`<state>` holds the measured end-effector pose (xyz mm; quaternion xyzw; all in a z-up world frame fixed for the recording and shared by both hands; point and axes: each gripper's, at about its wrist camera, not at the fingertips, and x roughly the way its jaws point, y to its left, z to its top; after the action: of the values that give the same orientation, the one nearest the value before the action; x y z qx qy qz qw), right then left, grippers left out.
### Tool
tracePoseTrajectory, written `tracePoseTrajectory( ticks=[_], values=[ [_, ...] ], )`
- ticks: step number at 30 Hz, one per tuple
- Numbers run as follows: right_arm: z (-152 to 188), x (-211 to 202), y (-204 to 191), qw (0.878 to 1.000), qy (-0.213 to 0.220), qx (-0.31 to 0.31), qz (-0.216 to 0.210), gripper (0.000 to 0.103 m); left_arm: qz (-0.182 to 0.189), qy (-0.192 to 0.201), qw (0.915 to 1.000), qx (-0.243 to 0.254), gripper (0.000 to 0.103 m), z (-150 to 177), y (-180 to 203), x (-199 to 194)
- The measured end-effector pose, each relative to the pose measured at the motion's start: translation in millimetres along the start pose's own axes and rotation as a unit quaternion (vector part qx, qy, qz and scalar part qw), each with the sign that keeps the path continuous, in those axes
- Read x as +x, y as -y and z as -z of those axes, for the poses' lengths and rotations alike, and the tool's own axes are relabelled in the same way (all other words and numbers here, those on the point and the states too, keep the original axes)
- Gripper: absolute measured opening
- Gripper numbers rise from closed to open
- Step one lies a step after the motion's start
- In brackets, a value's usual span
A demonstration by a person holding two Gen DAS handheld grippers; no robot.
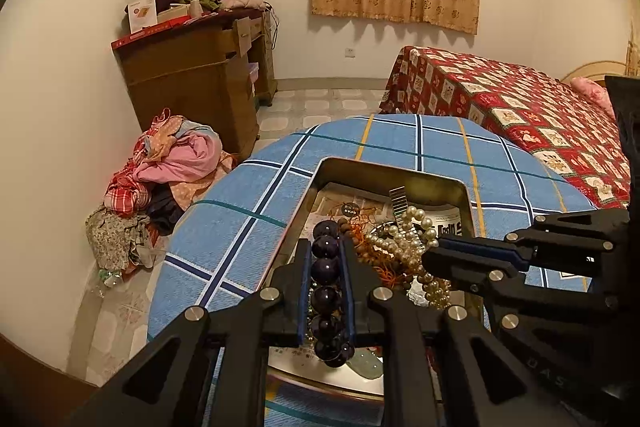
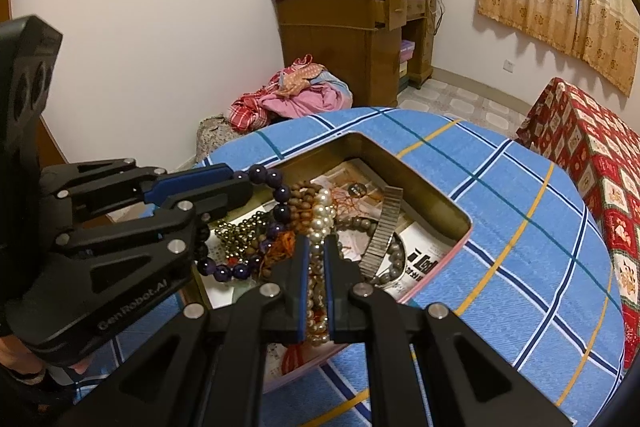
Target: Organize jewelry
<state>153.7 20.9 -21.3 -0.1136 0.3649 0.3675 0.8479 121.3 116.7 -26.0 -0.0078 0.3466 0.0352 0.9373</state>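
A metal tin (image 1: 400,171) (image 2: 424,167) sits on a round table with a blue checked cloth (image 1: 248,227) (image 2: 520,227). It holds tangled jewelry. My left gripper (image 1: 326,251) (image 2: 240,183) is shut on a dark purple bead bracelet (image 1: 325,271) (image 2: 280,193), held over the tin. My right gripper (image 2: 316,251) (image 1: 430,253) is shut on a pearl strand (image 2: 322,223) (image 1: 408,231). Brown wooden beads (image 2: 304,199) (image 1: 362,247), a metal watch band (image 2: 386,227) (image 1: 398,201) and grey beads (image 2: 394,259) lie tangled with them.
Printed paper (image 2: 424,259) lines the tin. A bed with a red patterned cover (image 1: 520,115) (image 2: 592,155) stands right of the table. A pile of clothes (image 1: 168,171) (image 2: 296,99) lies on the floor by a wooden desk (image 1: 200,75) (image 2: 344,31).
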Motion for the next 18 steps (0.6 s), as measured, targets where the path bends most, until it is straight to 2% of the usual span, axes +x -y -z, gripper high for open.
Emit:
tracePoseTrajectory(
  ticks=[5,8,10,12,15,16,18],
  values=[
    [1,2,-1,1.000,-0.005,-0.005,-0.007,0.009,-0.006,-0.001,1.0000,0.004,0.015,0,-1,-1],
    [2,-1,-2,1.000,0.000,-0.007,-0.005,0.010,-0.011,0.000,0.9999,0.001,0.032,1,-4,-3],
    [2,-1,-2,1.000,-0.002,-0.005,-0.005,0.010,-0.018,0.008,0.9998,-0.003,0.048,1,-5,-7],
    [2,1,-2,1.000,-0.005,-0.006,-0.003,0.010,-0.021,0.016,0.9996,-0.005,0.055,1,-6,-10],
    [4,3,-1,1.000,-0.009,-0.004,0.000,0.010,-0.031,0.016,0.9994,-0.005,0.059,1,-6,-11],
    [4,3,-1,1.000,-0.010,-0.003,0.001,0.014,-0.035,0.016,0.9992,-0.005,0.060,2,-7,-10],
    [7,3,-2,1.000,-0.011,-0.005,0.004,0.029,-0.044,0.014,0.9989,-0.007,0.064,3,-8,-10]
  ],
)
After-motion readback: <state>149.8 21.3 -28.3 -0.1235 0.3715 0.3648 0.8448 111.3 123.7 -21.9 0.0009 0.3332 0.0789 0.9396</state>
